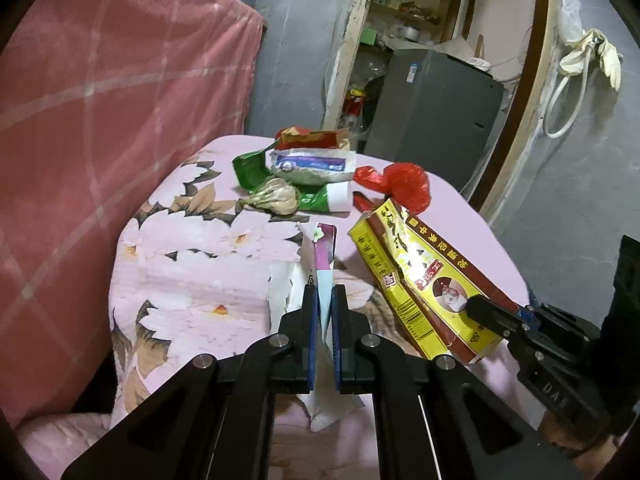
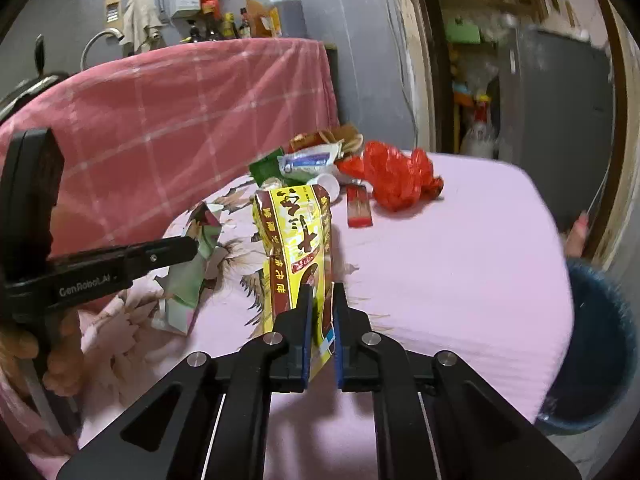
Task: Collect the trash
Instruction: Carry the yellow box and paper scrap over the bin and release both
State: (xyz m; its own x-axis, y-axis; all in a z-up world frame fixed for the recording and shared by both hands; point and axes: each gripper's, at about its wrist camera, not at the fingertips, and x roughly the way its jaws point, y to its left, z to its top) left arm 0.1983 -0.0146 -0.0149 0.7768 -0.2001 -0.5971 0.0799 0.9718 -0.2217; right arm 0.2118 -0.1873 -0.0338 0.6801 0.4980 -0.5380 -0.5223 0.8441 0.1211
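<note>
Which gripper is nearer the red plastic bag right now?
Right. The right gripper, shut on the yellow packet, sits just short of the red plastic bag; the left gripper, clamping torn paper, is further off to the side.

I see a glossy yellow foil pouch (image 2: pixel 298 240), a crinkled shiny red plastic bag (image 2: pixel 394 178), torn matt paper packaging (image 1: pixel 316 264), and soft matt floral cloth (image 1: pixel 192 260) over the counter.

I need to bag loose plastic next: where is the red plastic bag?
The red plastic bag lies crumpled at the table's far side, right of the wrapper pile and beyond the yellow packet in the right wrist view.
</note>
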